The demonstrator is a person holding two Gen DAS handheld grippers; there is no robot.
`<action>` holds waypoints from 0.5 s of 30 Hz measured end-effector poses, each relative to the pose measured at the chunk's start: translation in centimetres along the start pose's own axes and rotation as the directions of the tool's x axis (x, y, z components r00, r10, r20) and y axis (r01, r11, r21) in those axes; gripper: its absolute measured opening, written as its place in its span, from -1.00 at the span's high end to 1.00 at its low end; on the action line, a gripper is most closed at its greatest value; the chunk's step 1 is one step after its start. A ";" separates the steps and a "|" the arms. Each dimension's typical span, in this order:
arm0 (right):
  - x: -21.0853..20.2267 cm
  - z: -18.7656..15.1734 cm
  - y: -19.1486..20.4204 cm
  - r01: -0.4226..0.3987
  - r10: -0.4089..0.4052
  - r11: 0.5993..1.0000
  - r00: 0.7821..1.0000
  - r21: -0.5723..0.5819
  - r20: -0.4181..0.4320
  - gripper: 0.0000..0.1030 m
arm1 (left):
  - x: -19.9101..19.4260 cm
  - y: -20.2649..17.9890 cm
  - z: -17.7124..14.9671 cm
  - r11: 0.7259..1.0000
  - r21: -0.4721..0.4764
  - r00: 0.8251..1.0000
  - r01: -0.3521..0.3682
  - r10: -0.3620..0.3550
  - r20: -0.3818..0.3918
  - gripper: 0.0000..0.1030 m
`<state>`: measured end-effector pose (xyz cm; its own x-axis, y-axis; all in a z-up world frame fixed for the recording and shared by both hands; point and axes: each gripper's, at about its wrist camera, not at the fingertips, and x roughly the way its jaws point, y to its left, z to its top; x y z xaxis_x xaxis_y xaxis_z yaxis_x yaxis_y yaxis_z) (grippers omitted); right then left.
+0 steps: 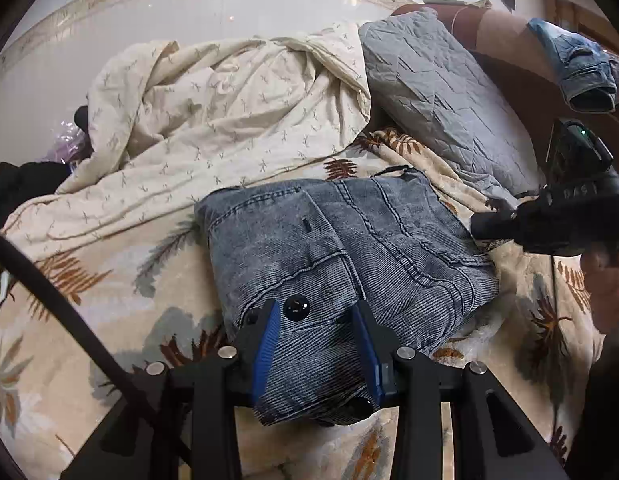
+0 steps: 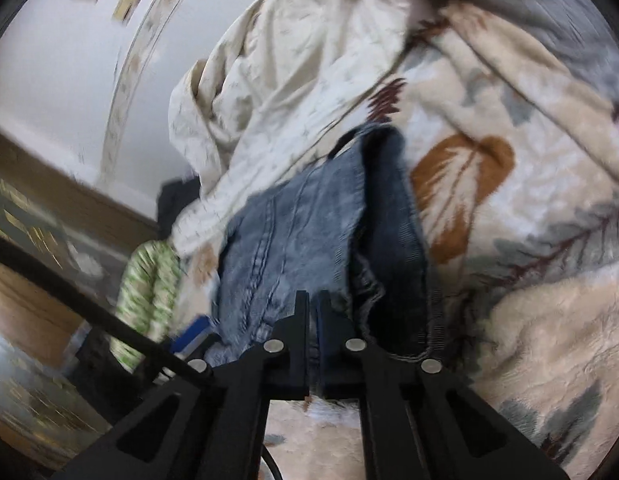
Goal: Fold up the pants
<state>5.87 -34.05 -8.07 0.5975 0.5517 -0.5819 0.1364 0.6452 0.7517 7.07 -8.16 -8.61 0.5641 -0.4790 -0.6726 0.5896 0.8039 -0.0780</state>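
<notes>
Big bed (image 1: 109, 360) here, leaf-print blanket (image 1: 61, 288) across it, a cream duvet (image 1: 213, 104) heaped at the far side and a grey pillow (image 1: 437, 92) off to the right. The pants (image 1: 341, 240) lie mid-bed in a squarish fold, nearly done by the look of it. The left claw (image 1: 317, 320) is spread, with the near denim edge bunched between its blue fingers (image 1: 267, 344). The right claw (image 2: 313, 308) sits pressed together at the right-hand edge of the pants; whether cloth is caught in it, I cannot tell, and that view is blurred. The risk: a lift or drag now could pull the top layer off and spill the fold, since the denim is thick and springy. The duvet touches the far edge, so pushing that way could snag. There's open blanket near the front and right, the best room for moving.
</notes>
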 end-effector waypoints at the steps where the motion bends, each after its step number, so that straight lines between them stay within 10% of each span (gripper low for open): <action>1: -0.3 0.1 -0.4 -0.019 0.019 1.000 1.000 0.019 -0.001 0.85 | 0.1 0.0 -0.1 1.000 0.000 1.000 0.001 -0.001 -0.004 0.21; 5: -0.7 0.2 0.1 -0.047 0.047 0.999 0.999 0.020 -0.003 0.12 | 0.3 0.0 -0.4 1.000 0.005 1.000 0.003 -0.003 -0.005 0.21; 11: 1.0 -0.3 0.1 0.016 -0.016 1.000 0.999 0.010 -0.034 0.10 | 0.5 0.2 -0.5 1.000 0.000 1.000 0.014 -0.014 -0.005 0.21; 15: 1.8 -1.1 1.8 0.046 -0.052 0.994 0.997 -0.101 -0.052 0.89 | 0.7 0.3 -0.6 1.000 -0.004 1.000 0.016 -0.016 -0.006 0.21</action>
<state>6.37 -31.34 -8.13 0.5474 0.5444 -0.6356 0.0838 0.7200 0.6889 7.32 -8.02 -9.56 0.5512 -0.4895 -0.6757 0.5962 0.7976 -0.0914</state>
